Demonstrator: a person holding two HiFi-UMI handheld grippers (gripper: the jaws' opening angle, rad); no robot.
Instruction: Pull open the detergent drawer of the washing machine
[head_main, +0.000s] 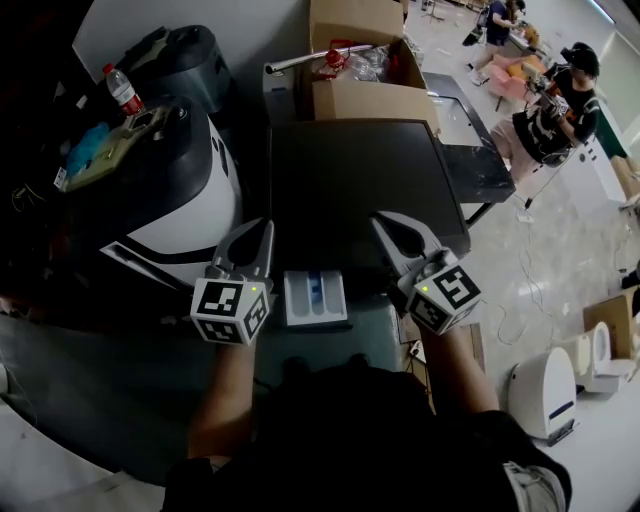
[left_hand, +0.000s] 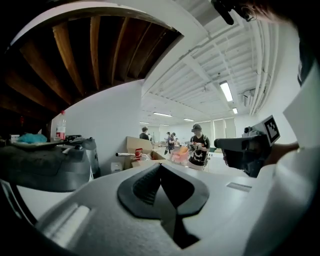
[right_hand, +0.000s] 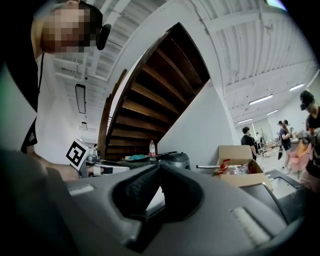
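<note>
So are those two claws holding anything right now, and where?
Nothing is held. The left gripper and the right gripper are both shut, with nothing between their jaws.

detergent drawer (head_main: 315, 298): white, blue insert, pulled out, sticking from 6 o'clock edge of dark-topped washing machine (head_main: 360, 185).

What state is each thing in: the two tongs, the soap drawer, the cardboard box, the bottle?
Left tongs: shut, holding nothing.
Right tongs: shut, holding nothing.
Detergent drawer: pulled out, open.
Cardboard box: flaps open, things inside.
Water bottle: upright, red cap on.
</note>
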